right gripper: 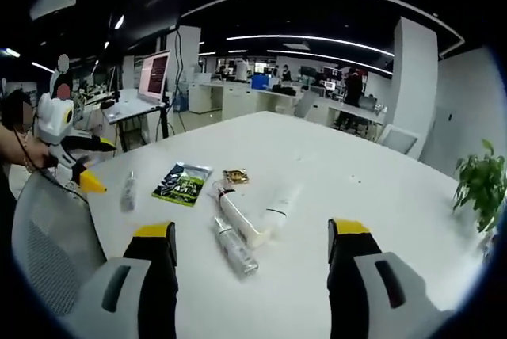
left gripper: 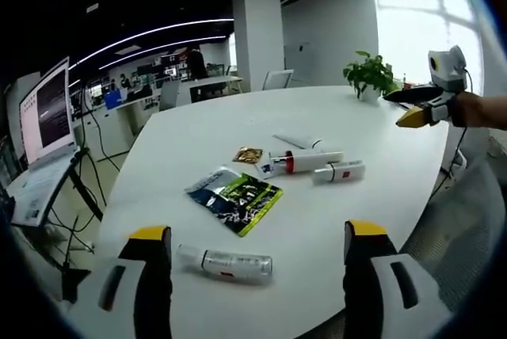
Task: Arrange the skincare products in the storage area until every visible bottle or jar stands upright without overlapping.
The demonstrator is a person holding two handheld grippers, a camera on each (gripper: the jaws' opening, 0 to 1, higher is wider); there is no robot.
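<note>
Skincare items lie flat on the white worktop [left gripper: 198, 141]; both sets of jaws are apart and hold nothing.

From left in the left gripper view: left gripper [left gripper: 257, 264] over a clear bottle [left gripper: 227, 263], a packet [left gripper: 235, 198], a small sachet [left gripper: 248, 154], three tubes [left gripper: 313, 161] bunched together, a plant [left gripper: 369, 76], the right gripper [left gripper: 413, 116].

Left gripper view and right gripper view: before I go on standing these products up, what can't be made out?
- Labels on the clear bottle, red-banded tube and sachet: too small in both views.
- White tube, left gripper view: partly hidden behind the red-banded tube.
- Left hand-held gripper, right gripper view: only one yellow tip is plain.
- Potted plant: cut off by the edge.
</note>
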